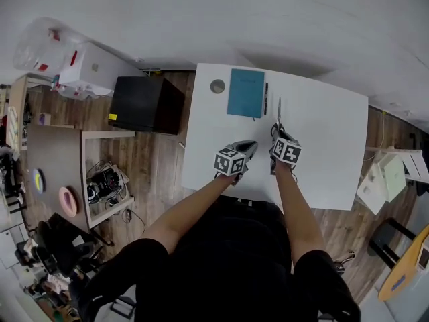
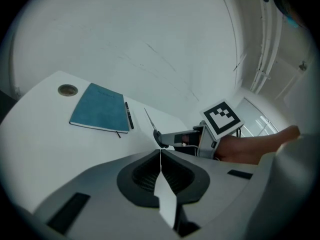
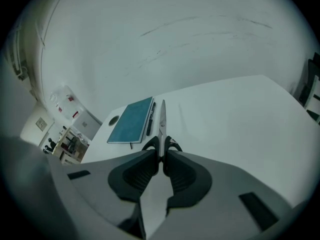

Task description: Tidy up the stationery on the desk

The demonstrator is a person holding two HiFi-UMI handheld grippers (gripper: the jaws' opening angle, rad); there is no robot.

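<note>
A teal notebook (image 1: 246, 92) lies at the far edge of the white desk (image 1: 322, 146), with a black pen (image 1: 265, 98) along its right side. My right gripper (image 1: 278, 134) is shut on the black handles of a pair of scissors (image 1: 279, 113), held above the desk with the blades pointing toward the pen. In the right gripper view the scissors (image 3: 162, 118) stick out straight ahead of the right gripper (image 3: 161, 151), beside the pen (image 3: 150, 118) and notebook (image 3: 131, 120). My left gripper (image 1: 249, 146) is shut and empty, just left of the right one. The left gripper view shows the notebook (image 2: 100, 109), pen (image 2: 128, 115) and scissor blade (image 2: 150, 120).
A round grommet (image 1: 218, 86) sits in the desk left of the notebook. A black cabinet (image 1: 144, 104) stands against the desk's left side, with a brown side table (image 1: 57, 166) beyond. A chair (image 1: 385, 180) stands to the right. A white wall runs behind the desk.
</note>
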